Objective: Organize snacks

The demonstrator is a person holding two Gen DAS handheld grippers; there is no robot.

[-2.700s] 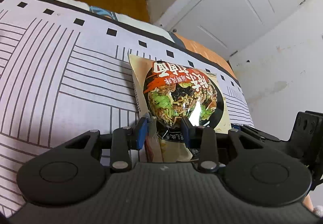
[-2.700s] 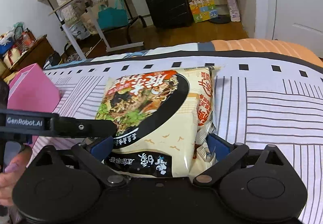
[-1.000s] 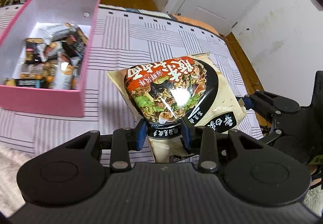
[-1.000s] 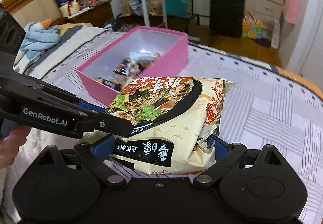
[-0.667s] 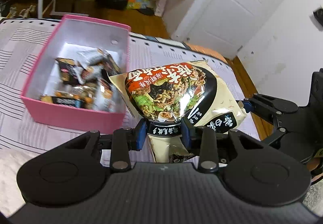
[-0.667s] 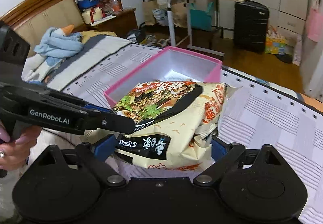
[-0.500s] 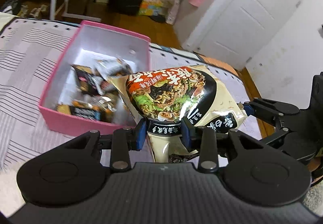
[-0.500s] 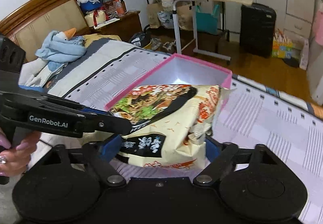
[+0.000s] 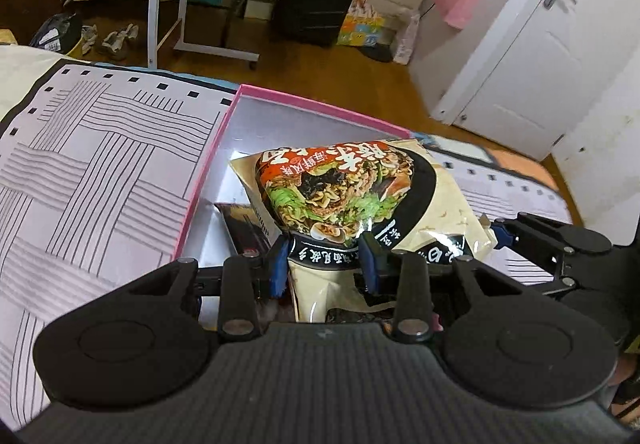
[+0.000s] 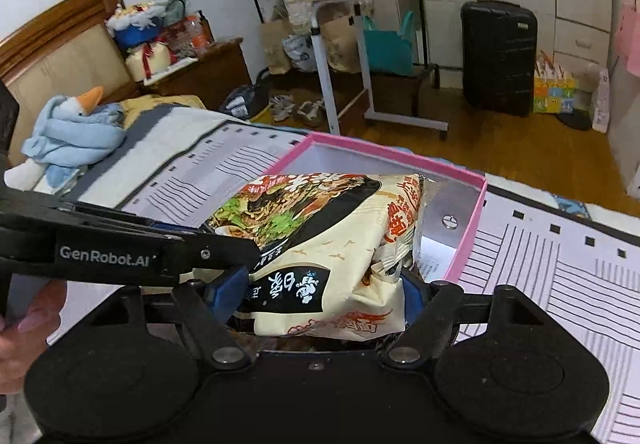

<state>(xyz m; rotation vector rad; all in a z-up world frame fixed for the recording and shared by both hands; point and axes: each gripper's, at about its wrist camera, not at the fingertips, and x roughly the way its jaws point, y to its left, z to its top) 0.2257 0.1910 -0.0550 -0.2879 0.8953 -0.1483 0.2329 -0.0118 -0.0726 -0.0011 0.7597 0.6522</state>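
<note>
Both tongs grip the instant noodle multipack (image 9: 352,195): left tongs (image 9: 323,264) pinch its near edge, right tongs (image 10: 322,294) have just squeezed its end. It hangs over the pink box (image 9: 312,109) at the bed's foot edge; next, lower and release

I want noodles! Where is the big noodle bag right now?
In both wrist views the noodle bag sits mid-frame, held by both grippers' fingers over the pink box on the striped bedspread.
</note>
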